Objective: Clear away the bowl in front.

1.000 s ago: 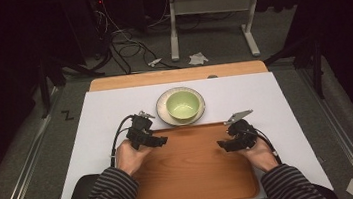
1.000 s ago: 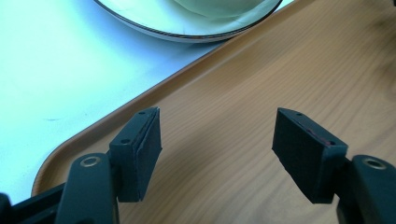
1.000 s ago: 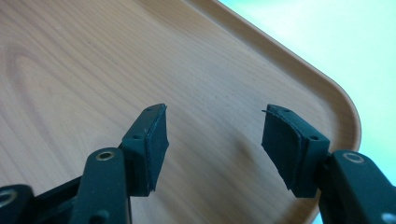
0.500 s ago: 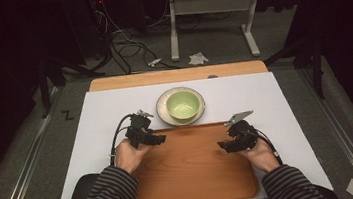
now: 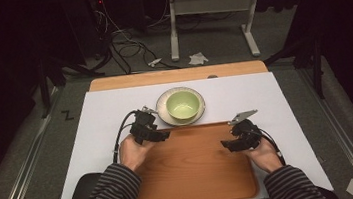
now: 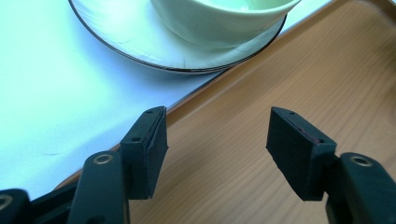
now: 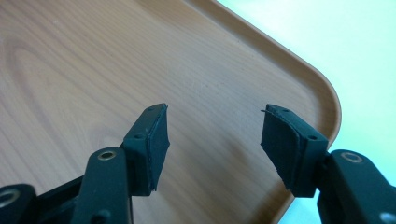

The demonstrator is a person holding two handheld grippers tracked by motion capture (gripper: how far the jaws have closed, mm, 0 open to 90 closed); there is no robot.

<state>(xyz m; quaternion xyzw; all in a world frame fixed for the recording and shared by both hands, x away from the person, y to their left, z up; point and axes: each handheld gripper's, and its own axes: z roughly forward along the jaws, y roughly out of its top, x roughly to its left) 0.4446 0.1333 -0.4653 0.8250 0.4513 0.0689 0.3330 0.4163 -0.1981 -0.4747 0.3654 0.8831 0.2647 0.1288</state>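
A pale green bowl [image 5: 182, 104] stands on a white plate [image 5: 165, 112] on the white table cover, just beyond the far edge of a wooden tray [image 5: 192, 170]. My left gripper [image 5: 159, 133] hovers over the tray's far left corner, pointing at the plate [image 6: 121, 32] and bowl [image 6: 219, 18]. Its jaws [image 6: 217, 140] are open; they have just been closing a little, with nothing between them. My right gripper [image 5: 227, 145] is over the tray's right side [image 7: 93, 70], open [image 7: 214, 140] and empty.
The white cover [image 5: 101, 123] lies on a wooden table whose far edge [image 5: 177, 75] shows behind it. Beyond the table, on the grey floor, are cables [image 5: 122, 40], a desk frame's legs [image 5: 173, 34] and crumpled paper [image 5: 198, 58].
The left gripper has shifted slightly. The right hand, bowl, plate and tray have kept still.
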